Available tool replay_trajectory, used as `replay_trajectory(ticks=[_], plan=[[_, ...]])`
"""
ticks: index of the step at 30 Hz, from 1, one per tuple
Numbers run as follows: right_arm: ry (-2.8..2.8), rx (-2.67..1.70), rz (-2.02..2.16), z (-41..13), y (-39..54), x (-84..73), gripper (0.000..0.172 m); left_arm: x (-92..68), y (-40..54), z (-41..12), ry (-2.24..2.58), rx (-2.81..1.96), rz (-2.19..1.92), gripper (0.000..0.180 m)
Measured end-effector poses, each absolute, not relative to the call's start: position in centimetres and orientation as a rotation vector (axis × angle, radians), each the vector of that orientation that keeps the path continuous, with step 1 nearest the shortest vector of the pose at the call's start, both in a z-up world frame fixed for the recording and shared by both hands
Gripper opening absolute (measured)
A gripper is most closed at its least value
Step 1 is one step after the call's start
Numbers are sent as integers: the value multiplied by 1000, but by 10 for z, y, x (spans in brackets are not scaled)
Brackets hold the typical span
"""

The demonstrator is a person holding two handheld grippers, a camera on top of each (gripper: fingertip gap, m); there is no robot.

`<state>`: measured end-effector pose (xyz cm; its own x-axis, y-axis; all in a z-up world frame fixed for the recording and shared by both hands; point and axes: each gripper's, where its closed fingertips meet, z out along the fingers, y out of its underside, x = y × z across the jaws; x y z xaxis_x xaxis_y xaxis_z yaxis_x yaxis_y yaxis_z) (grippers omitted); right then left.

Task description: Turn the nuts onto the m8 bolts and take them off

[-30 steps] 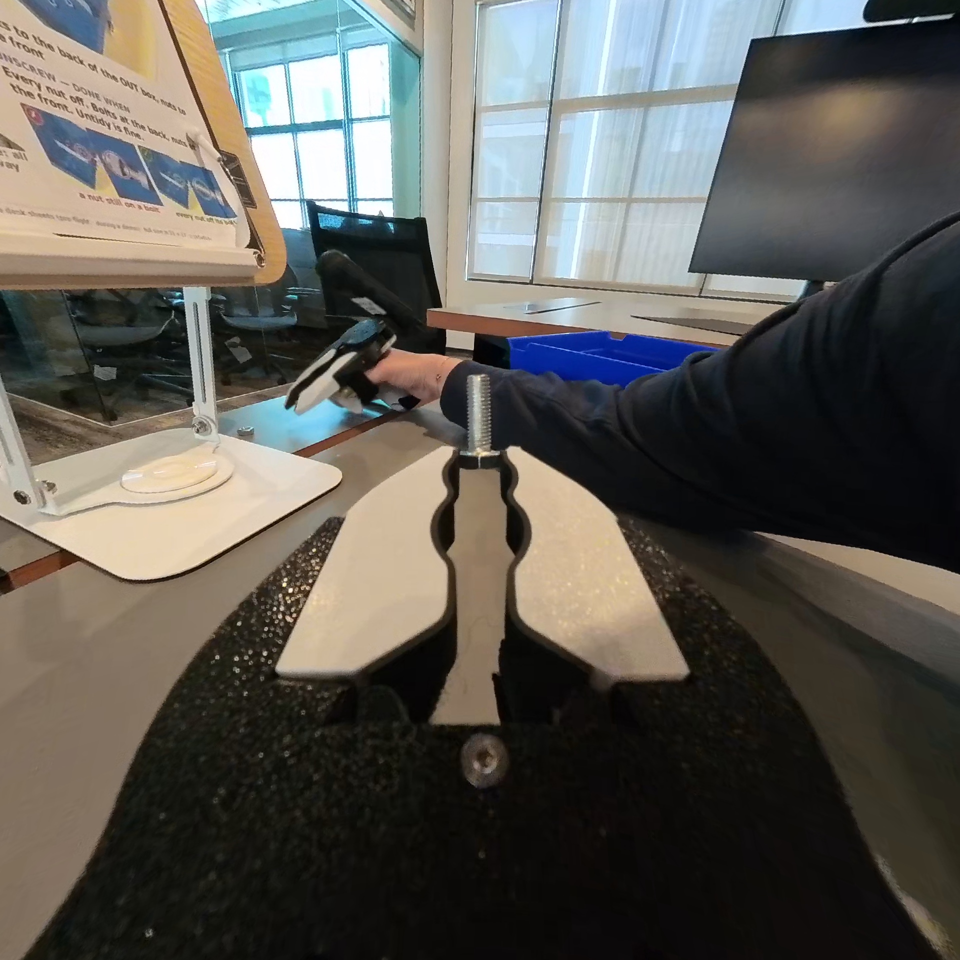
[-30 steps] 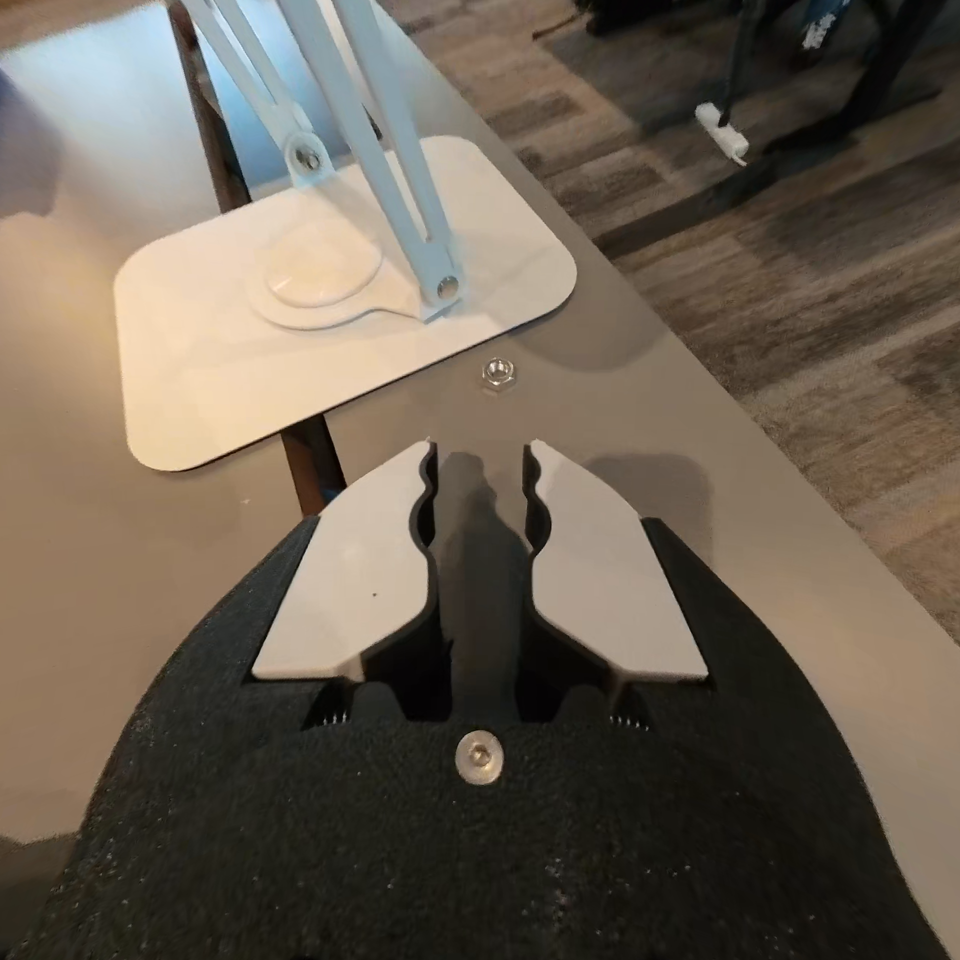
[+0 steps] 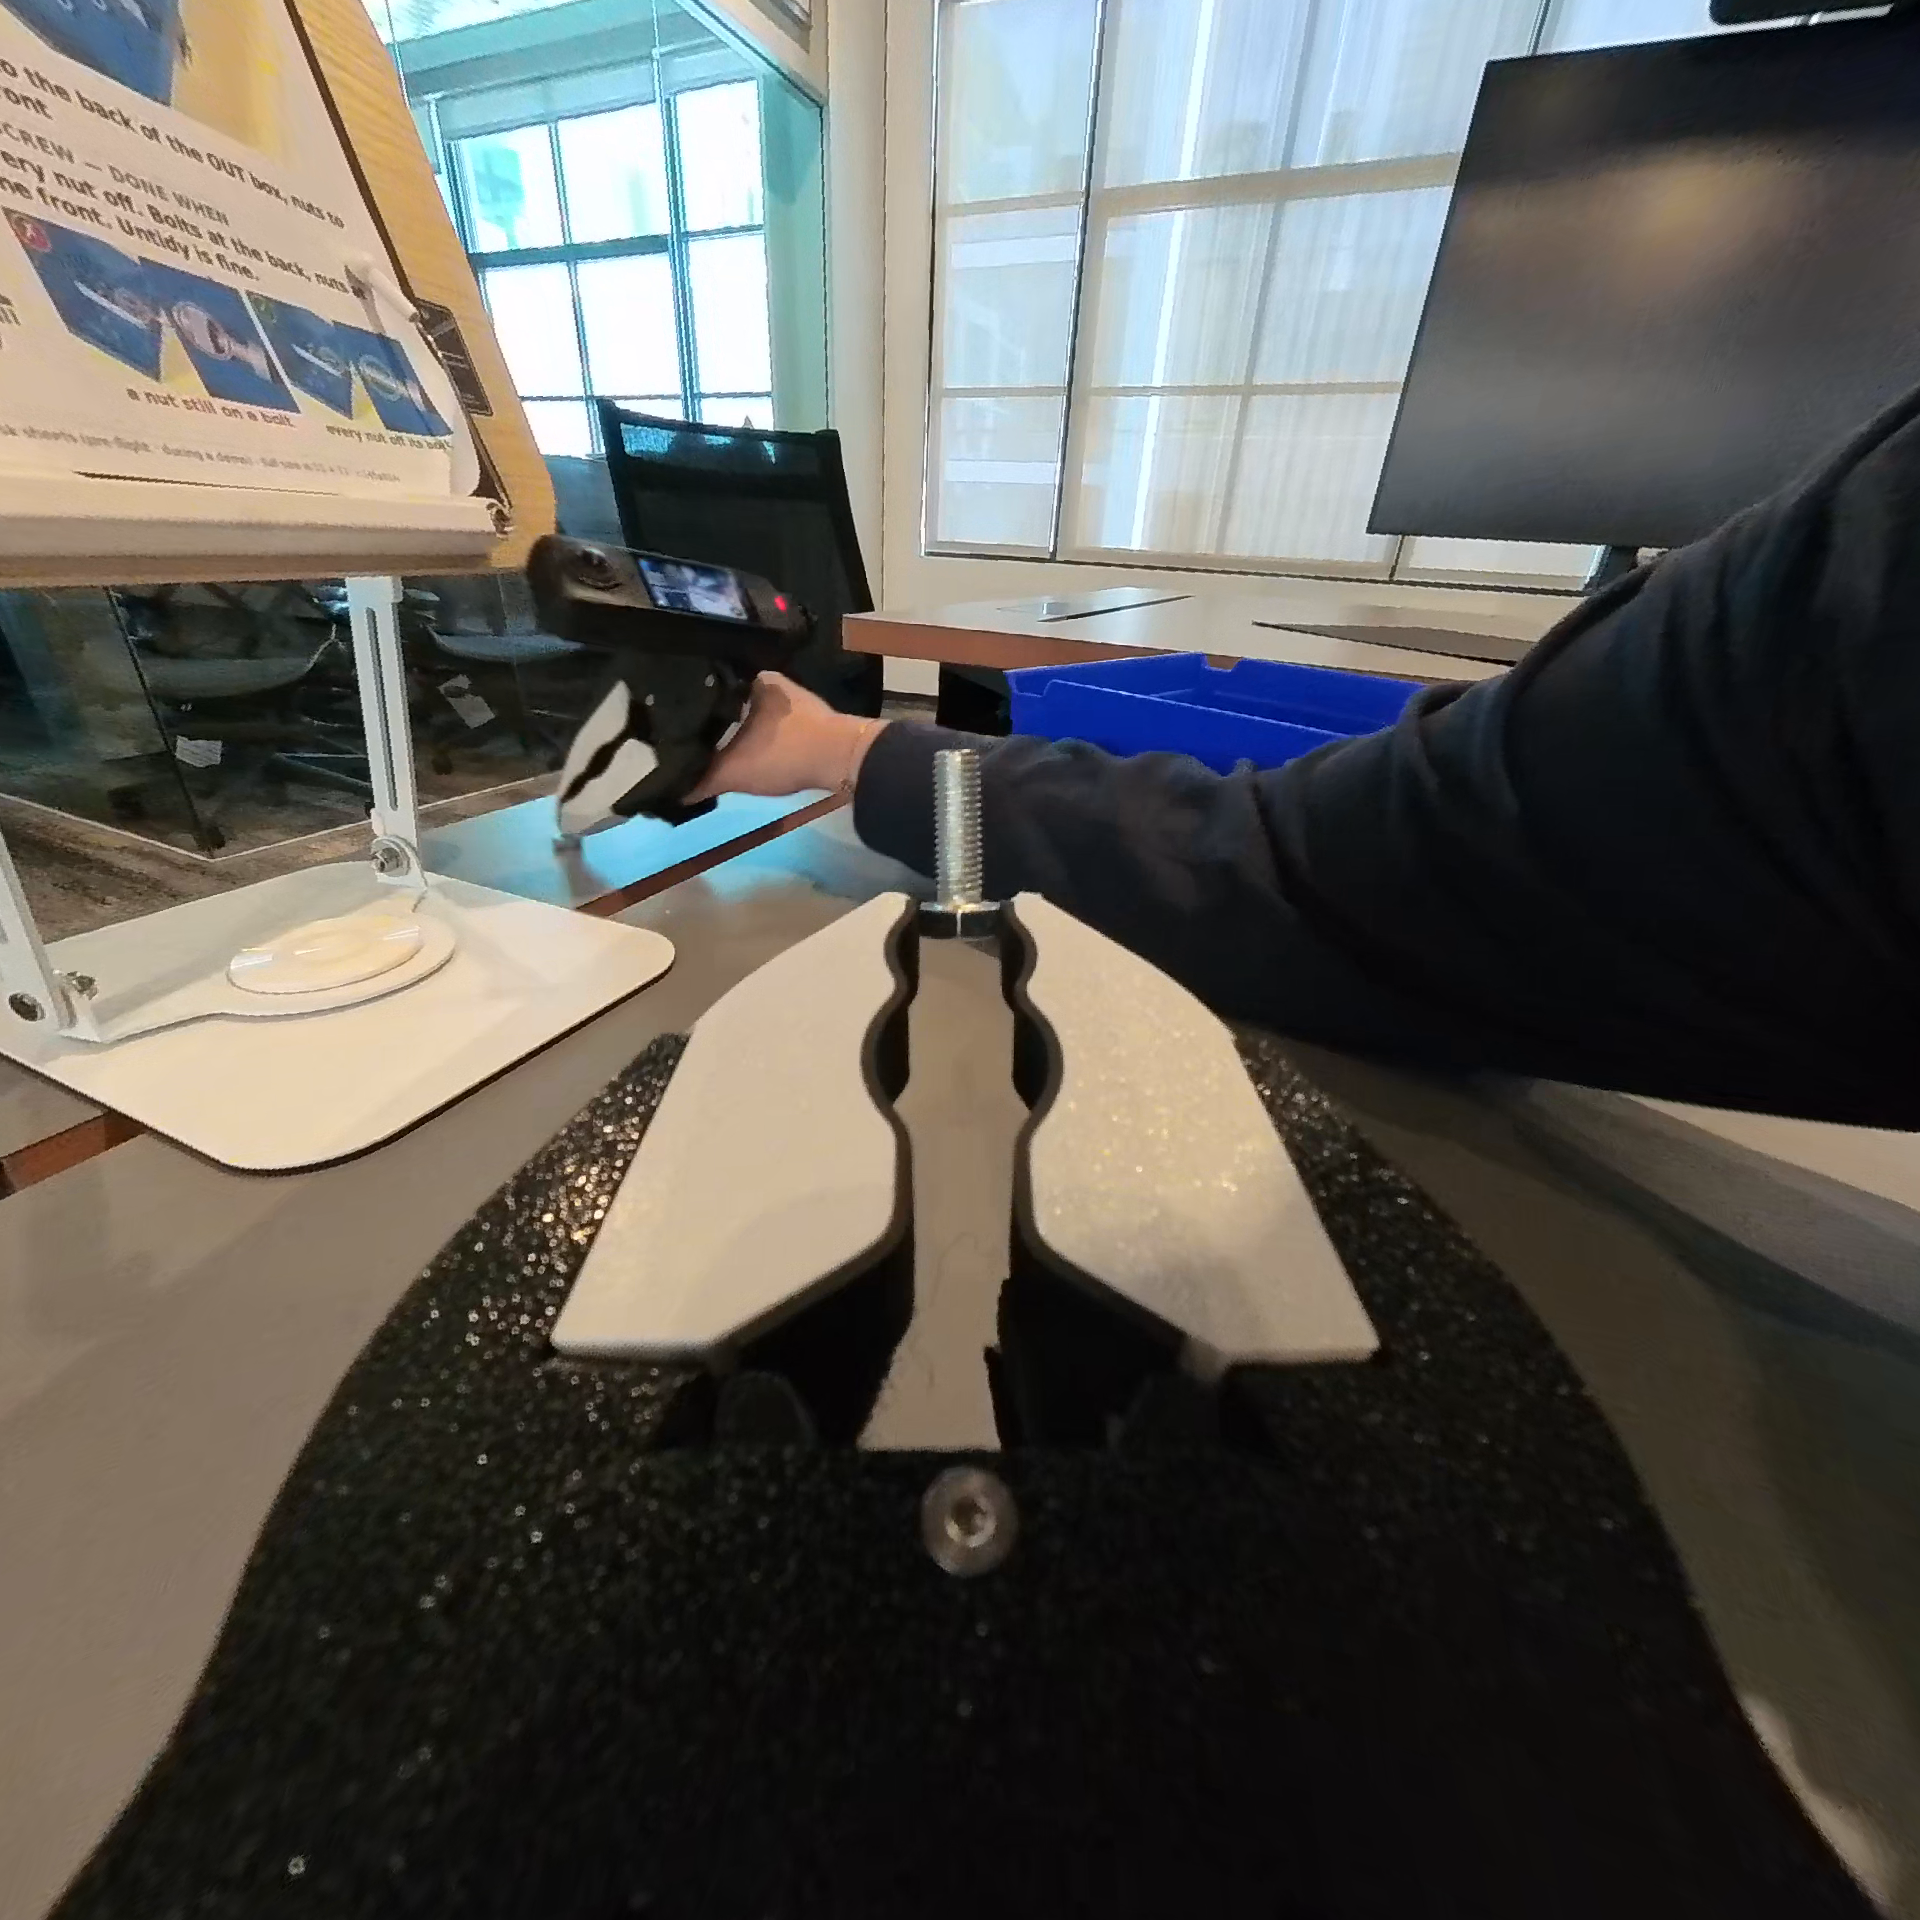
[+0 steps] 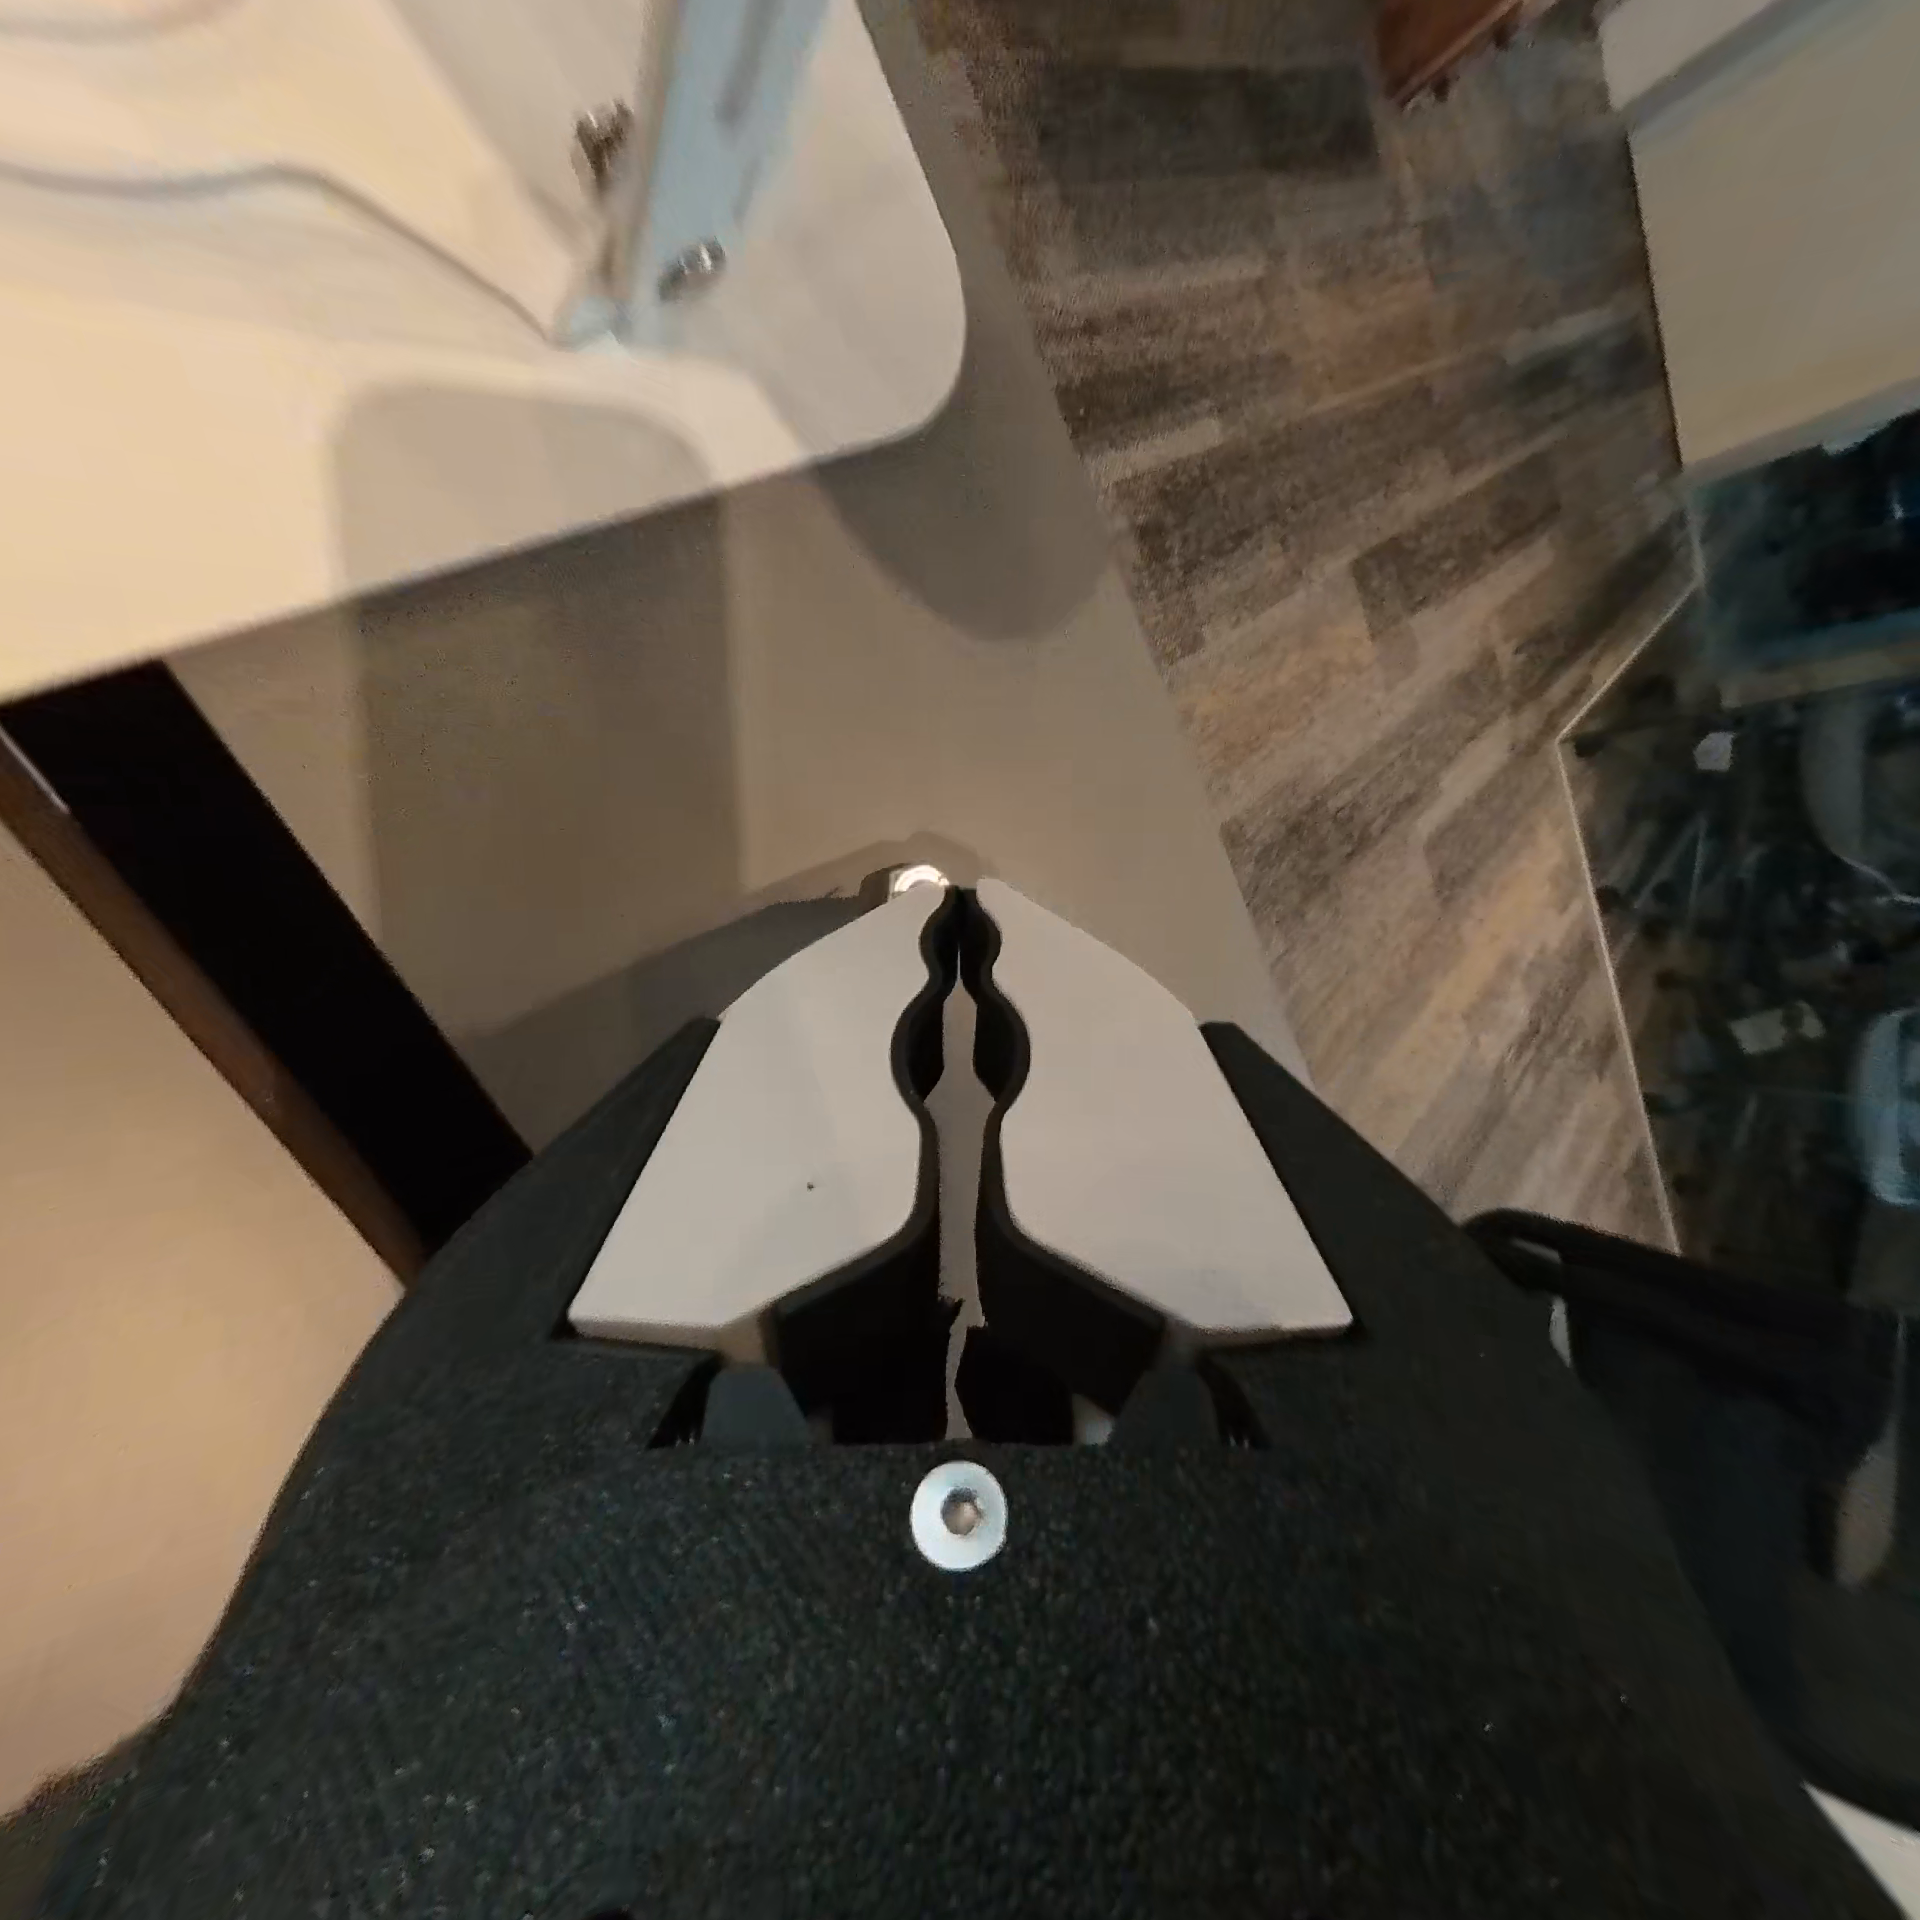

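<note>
**Bolt gripped left, right tips closed by the nut**

The left gripper clamps the bolt by its hex head, shank upright at twelve o'clock. The right gripper is closed, tips together, holding nothing; the nut lies on the table, touching at eleven o'clock.

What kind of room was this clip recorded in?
Most likely an office: a black mesh desk chair, a large dark monitor, long wood-edged desks and glass partitions.

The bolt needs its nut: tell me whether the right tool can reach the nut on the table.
Likely yes: the nut lies on bare table right at the right tool's tips, but they are closed and must open.
</note>
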<state>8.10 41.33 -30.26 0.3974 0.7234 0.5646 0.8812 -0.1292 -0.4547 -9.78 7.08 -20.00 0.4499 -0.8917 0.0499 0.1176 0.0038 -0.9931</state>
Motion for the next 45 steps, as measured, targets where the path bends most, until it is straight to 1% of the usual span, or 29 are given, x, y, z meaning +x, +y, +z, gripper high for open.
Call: replay_trajectory(ticks=[2, 5, 6, 7, 9, 15, 18, 22, 24, 27, 31, 34, 40, 45], plan=[[-1341, -1927, -230, -301, 410, 94, 0, -98, 71, -200, 766, -1328, -930, 14], [-1230, -1875, 27, -291, 403, 95, 0, -98, 71, -200, 765, -1328, -930, 14], [-1199, -1894, 92, -290, 401, 98, 4, -98, 71, -200, 766, -1328, -930, 14], [-1167, -1914, 154, -290, 401, 100, 17, -98, 71, -200, 766, -1328, -930, 14], [-1138, -1940, 273, -291, 398, 100, 21, -98, 70, -200, 766, -1328, -930, 14], [-1141, -2028, 331, -306, 401, 96, 19, -97, 70, -200, 769, -1329, -928, 14], [-1110, -2078, 356, -308, 404, 96, 27, -97, 70, -200, 769, -1328, -928, 14], [-1087, -2089, 351, -308, 405, 95, 14, -97, 71, -200, 764, -1335, -932, 14], [-1073, -2042, 275, -305, 404, 95, 14, -98, 72, -200, 759, -1337, -931, 14], [-1007, -1901, 178, -284, 394, 86, 14, -98, 73, -200, 756, -1339, -924, 14], [-875, -1718, 92, -253, 356, 63, 14, -103, 77, -199, 736, -1339, -904, 14], [-809, -1616, 146, -234, 308, 29, 14, -112, 83, -200, 742, -1351, -851, 14], [-779, -1483, 262, -218, 199, -44, 14, -135, 99, -225, 930, -1464, -743, 14], [-843, -1342, 554, -205, 123, -97, 14, -137, 89, -227, 1014, -1452, -867, 14]])
